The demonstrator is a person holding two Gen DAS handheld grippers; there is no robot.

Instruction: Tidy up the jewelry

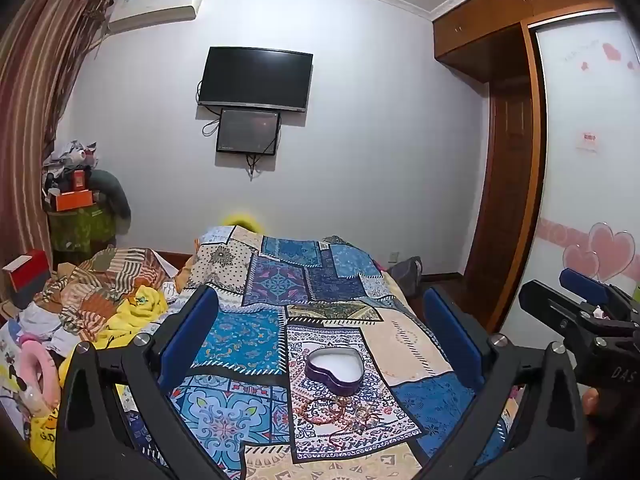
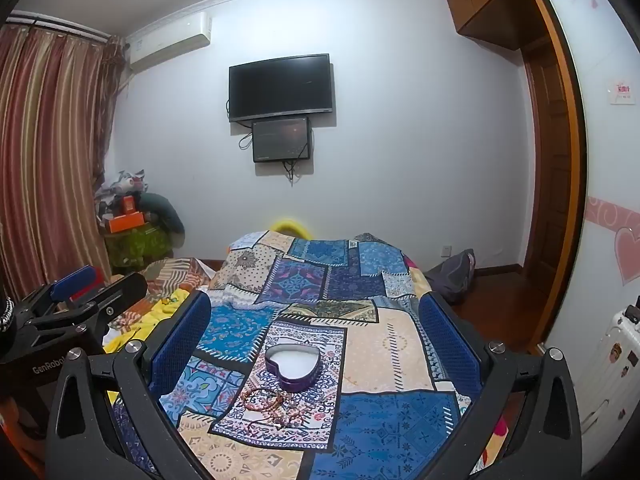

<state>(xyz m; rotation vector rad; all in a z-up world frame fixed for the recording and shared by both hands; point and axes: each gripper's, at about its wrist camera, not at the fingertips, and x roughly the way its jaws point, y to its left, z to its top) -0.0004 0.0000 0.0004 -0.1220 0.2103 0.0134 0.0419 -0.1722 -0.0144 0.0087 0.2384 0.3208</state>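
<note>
Both claws stood at their widest and held nothing: the left claw (image 1: 320, 332) and the right claw (image 2: 316, 336) each hung above the bed, tilted a little downward, with the goods framed between their blue pads. The task's things lay on a patchwork bedspread (image 2: 400, 344) of blue, cream and printed panels, soft cloth with shallow folds. A heart-shaped tin (image 2: 294, 366), dark purple with a pale inside and no lid on it, sat on a patterned panel; just beside it on the near side lay a loose tangle of bracelets (image 2: 272, 402), beaded loops and thin red cords lying partly across one another. No piece appeared to be in the tin yet, so the work looked to be at its very start. The sound way to begin would be to pick one loop at the edge of the heap, come down with one finger inside the ring and one outside, and close gently, since beads roll and cords snag on their neighbours. The other claw might steady the tin's wall, as light metal slides easily on cloth.
</note>
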